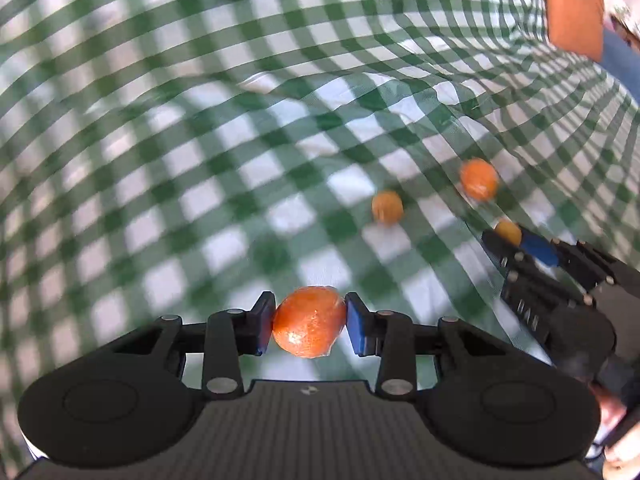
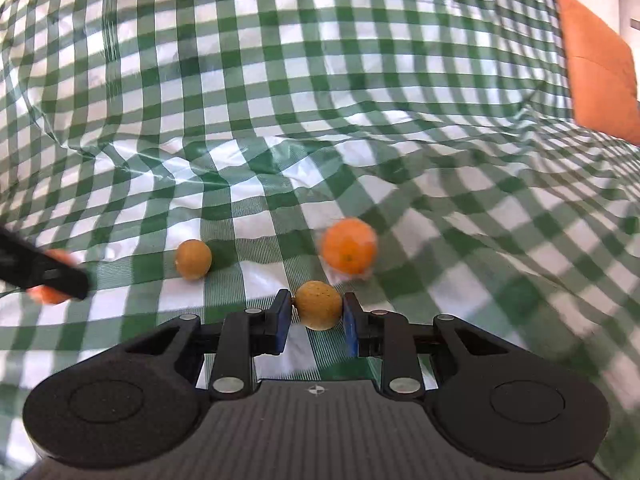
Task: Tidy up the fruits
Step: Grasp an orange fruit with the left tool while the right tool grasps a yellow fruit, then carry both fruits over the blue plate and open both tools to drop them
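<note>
Between the blue pads of the left gripper (image 1: pixel 309 322) sits a round, glossy orange mandarin (image 1: pixel 309 323), wrapped in thin clear film; it is near enough a ball, slightly wider than tall, its longer axis running pad to pad. Both pads press its sides, so the jaws are pinched on it, narrowed but not fully together. Its far half juts past the fingertips, above the green-and-white checked plastic tablecloth (image 1: pixel 200 160). Right of that mandarin, the right gripper (image 2: pixel 318 312) pinches a smaller, dull yellow-orange round fruit (image 2: pixel 319 305) between its own blue pads, jaws drawn close on its sides; the fruit is almost a sphere, with no clear long axis, and its top stands above the pads. Beyond the small gripped fruit and just right of it lies a second film-wrapped orange mandarin (image 2: pixel 350 251) on the cloth, stem dimple facing the camera. Left of the small gripped fruit, apart from it, rests another small yellow-orange round fruit (image 2: pixel 193 259). An orange cushion (image 2: pixel 600 72) lies far off, at the cloth's right edge.
</note>
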A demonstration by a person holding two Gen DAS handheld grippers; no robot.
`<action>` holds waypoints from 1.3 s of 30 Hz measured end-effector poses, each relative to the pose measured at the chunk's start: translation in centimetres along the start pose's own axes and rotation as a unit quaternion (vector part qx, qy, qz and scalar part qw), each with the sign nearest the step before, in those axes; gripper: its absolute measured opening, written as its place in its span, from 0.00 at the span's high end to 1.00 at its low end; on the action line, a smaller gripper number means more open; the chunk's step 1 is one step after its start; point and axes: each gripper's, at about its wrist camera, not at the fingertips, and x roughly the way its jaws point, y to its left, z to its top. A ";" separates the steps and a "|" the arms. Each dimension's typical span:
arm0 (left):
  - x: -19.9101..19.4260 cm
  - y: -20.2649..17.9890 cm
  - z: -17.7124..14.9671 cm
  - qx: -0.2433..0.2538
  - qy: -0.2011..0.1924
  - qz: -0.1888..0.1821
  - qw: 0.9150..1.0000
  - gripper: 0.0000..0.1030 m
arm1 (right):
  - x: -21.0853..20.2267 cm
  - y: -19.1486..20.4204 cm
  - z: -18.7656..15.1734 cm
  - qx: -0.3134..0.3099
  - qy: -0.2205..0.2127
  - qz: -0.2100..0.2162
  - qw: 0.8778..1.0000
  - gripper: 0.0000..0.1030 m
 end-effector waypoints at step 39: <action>-31.2 5.0 -28.0 -0.115 -0.090 0.070 0.987 0.59 | -40.0 15.2 -5.4 -0.165 -0.068 0.240 0.954 0.72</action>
